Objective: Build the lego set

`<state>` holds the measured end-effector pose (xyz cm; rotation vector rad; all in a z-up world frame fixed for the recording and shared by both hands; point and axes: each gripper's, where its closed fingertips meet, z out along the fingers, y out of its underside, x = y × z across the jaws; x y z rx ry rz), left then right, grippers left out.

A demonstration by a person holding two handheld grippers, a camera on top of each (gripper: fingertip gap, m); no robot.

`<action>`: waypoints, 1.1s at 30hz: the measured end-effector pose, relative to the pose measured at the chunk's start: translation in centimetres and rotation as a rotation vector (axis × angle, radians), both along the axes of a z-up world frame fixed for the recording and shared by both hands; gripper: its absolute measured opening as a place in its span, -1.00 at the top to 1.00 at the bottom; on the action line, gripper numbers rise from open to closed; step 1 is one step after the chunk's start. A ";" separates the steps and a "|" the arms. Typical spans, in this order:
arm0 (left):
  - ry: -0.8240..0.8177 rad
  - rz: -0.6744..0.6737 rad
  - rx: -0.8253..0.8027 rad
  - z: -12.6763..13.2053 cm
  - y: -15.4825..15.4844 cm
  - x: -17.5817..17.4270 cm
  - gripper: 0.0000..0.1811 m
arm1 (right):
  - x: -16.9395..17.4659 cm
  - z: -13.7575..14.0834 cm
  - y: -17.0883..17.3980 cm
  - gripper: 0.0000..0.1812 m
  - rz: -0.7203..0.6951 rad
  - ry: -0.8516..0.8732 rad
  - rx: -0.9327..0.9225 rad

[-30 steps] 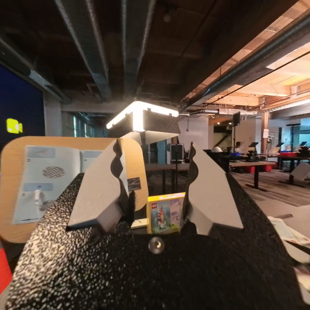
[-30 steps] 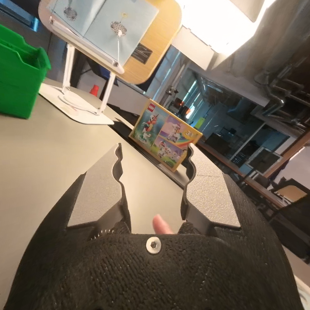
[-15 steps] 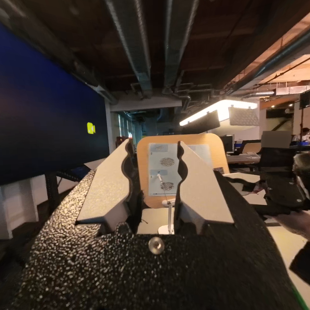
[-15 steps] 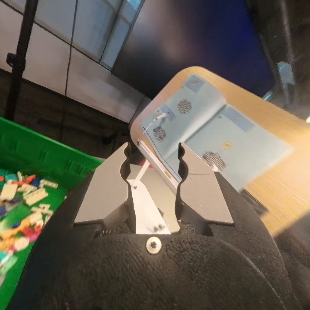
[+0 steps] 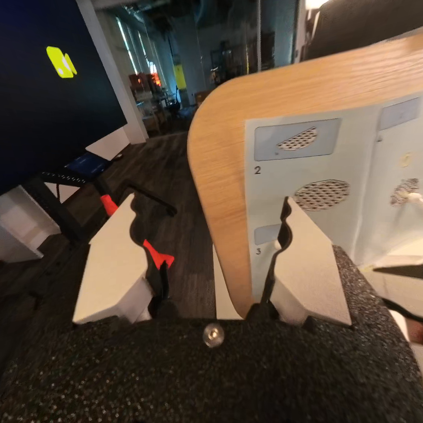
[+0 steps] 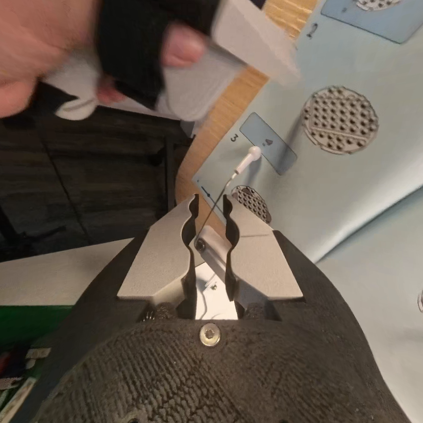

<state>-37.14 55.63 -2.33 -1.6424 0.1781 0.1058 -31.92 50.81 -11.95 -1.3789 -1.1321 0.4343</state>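
Note:
A light-blue instruction booklet (image 5: 366, 229) stands open on a wooden book stand (image 5: 229, 160). My left gripper (image 5: 209, 199) is wide open and empty, with the stand's left edge showing between its fingers. In the right wrist view the booklet (image 6: 343, 206) fills the right side. My right gripper (image 6: 210, 198) is open only a narrow gap. The stand's thin page-holder wire with a white tip (image 6: 248, 156) and its white hinge bracket (image 6: 208, 240) show between its fingers. I cannot tell if they touch. A hand with the left gripper (image 6: 251, 34) is blurred at the top.
A green bin (image 6: 23, 320) with loose bricks (image 6: 18, 389) sits at the lower left on the grey table (image 6: 57, 274). A large dark screen (image 5: 45, 91) stands to the left, with red objects (image 5: 158, 254) on the dark floor beyond the table.
Both grippers swung toward the book stand and came close to it. The left gripper opened wider than half a second ago. The right gripper's gap narrowed around the page-holder wire.

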 end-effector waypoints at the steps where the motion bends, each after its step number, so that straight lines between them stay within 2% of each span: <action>1: 0.004 0.014 -0.012 -0.4 0.6 -0.2 -0.30 | -0.3 -0.1 -0.1 0.81 0.003 -0.028 0.042; 6: -0.079 0.017 -0.024 -1.0 0.9 -0.1 -0.35 | -1.5 -2.5 -1.4 1.00 0.090 -0.309 0.315; 8: -0.074 0.057 -0.032 -1.5 0.3 -0.5 -0.30 | -1.6 -3.9 -2.2 1.00 0.147 -0.456 0.466; 11: -0.032 0.106 -0.041 -2.8 -0.8 -0.9 -0.23 | -0.8 -4.7 -3.7 0.83 0.196 -0.567 0.662; 12: -0.018 0.122 -0.041 -3.2 -1.1 -1.1 -0.22 | -0.2 -4.5 -4.4 0.74 0.204 -0.557 0.686; 14: 0.010 0.140 -0.034 -3.9 -1.6 -1.2 -0.20 | 1.3 -2.6 -5.3 0.71 0.174 -0.440 0.717; 15: 0.027 0.145 -0.028 -4.1 -1.8 -1.2 -0.19 | 2.5 -0.8 -5.0 0.70 0.114 -0.349 0.734; 17: 0.056 0.149 -0.020 -4.3 -2.0 -1.1 -0.17 | 7.0 3.5 -3.2 0.71 -0.090 -0.123 0.763; 19: 0.070 0.151 -0.026 -4.4 -2.2 -0.8 -0.18 | 12.3 6.0 -1.0 0.74 -0.245 0.089 0.688; 21: 0.093 0.164 -0.031 -4.1 -2.5 -0.7 -0.19 | 16.0 5.5 1.5 0.68 -0.318 0.172 0.538; 24: 0.126 0.197 0.010 -2.8 -3.3 -0.4 -0.21 | 18.3 3.9 3.6 0.61 -0.349 0.174 0.459; 30: 0.199 0.251 0.166 1.1 -6.3 2.4 -0.19 | 17.5 2.4 4.7 0.65 -0.324 0.134 0.384; 33: 0.281 0.217 0.258 2.7 -7.6 6.1 -0.13 | 18.0 1.9 5.6 0.82 -0.391 0.117 0.374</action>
